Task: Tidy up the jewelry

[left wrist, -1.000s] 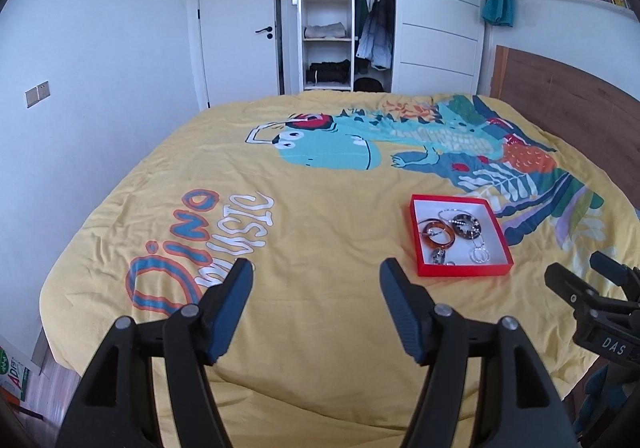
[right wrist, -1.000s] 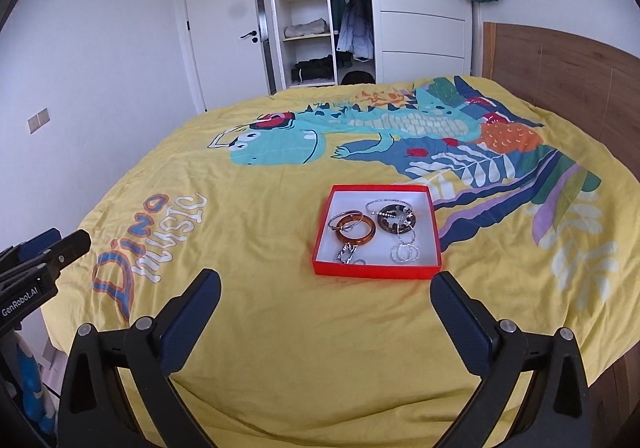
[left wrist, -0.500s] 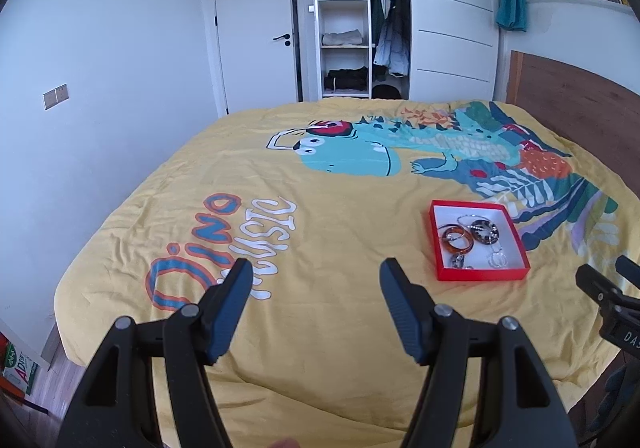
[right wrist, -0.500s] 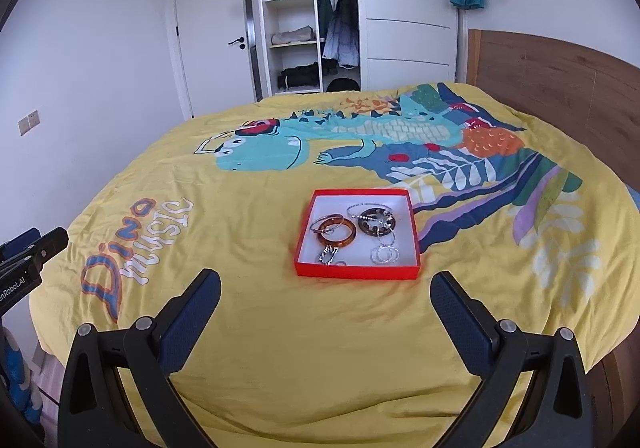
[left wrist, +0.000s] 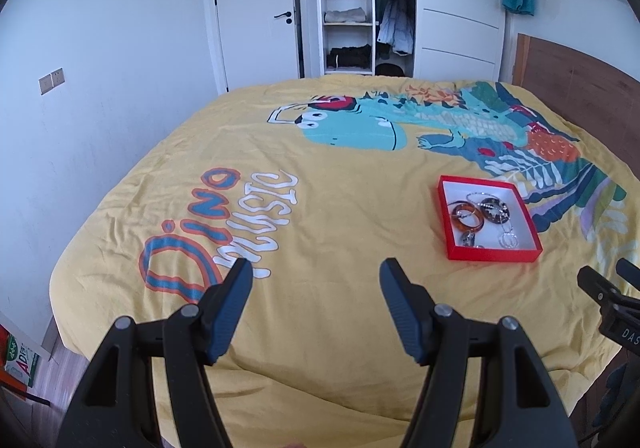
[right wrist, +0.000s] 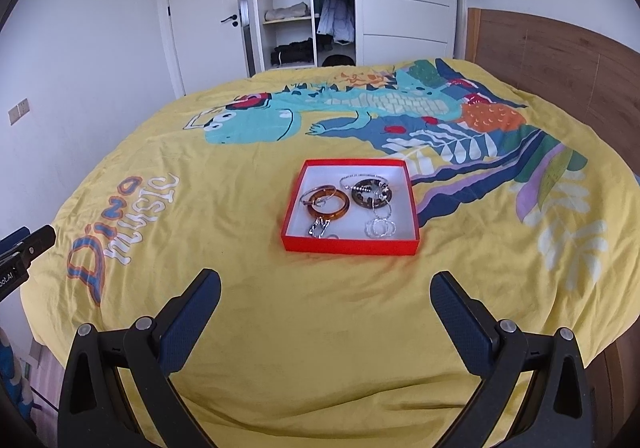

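Observation:
A shallow red tray (right wrist: 352, 246) with a white inside lies on the yellow bedspread; it also shows in the left wrist view (left wrist: 492, 254). In it lie an amber bangle (right wrist: 327, 204), a dark tortoiseshell ring (right wrist: 371, 191), thin silver bangles (right wrist: 316, 196), silver hoop earrings (right wrist: 379, 227) and a silver clip (right wrist: 319, 227). My right gripper (right wrist: 325, 302) is open and empty, hovering above the bed just in front of the tray. My left gripper (left wrist: 316, 298) is open and empty, to the left of the tray.
The yellow dinosaur bedspread (right wrist: 240, 288) covers the whole bed. A wooden headboard (right wrist: 560, 59) stands at the right. A white door (left wrist: 256, 11) and an open wardrobe (left wrist: 360, 3) are behind the bed. A box (left wrist: 20, 362) lies on the floor at left.
Both grippers pulled back from the bed and then came forward again a little. The tray and jewelry have not moved. Both grippers stay open.

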The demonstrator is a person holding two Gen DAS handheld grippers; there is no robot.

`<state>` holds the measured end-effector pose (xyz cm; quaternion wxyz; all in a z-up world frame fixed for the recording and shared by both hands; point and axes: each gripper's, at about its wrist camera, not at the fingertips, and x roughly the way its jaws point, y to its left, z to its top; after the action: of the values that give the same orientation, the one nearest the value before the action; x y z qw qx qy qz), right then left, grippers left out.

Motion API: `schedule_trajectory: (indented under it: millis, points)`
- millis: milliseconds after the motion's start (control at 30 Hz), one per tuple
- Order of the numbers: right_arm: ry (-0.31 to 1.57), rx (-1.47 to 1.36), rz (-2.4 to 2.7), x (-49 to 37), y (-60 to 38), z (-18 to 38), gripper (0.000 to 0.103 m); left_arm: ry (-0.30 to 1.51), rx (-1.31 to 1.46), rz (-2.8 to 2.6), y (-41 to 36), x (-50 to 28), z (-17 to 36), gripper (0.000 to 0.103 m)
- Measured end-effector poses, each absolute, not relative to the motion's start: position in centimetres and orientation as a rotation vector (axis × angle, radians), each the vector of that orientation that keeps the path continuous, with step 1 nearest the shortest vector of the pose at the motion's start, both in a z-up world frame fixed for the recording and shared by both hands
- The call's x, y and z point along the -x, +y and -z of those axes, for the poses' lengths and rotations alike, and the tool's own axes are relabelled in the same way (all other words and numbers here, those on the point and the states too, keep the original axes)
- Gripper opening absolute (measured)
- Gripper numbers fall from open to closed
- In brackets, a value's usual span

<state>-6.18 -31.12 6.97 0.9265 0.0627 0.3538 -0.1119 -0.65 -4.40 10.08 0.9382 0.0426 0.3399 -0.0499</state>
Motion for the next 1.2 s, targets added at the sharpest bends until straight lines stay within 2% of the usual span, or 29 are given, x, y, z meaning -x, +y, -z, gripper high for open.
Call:
schedule_trajectory:
  millis: [633,1200]
  points:
    - [0.810,-0.129,0.242,4.3,-32.9,-3.3,0.103,0.791,-0.109,0.095,-4.5,-1.5,-6.2,0.064]
    - [0.845,-0.132,0.248,4.2,-33.4,-1.9,0.103,0.823,-0.115,0.099,-4.3,-2.0,-4.9,0.064]
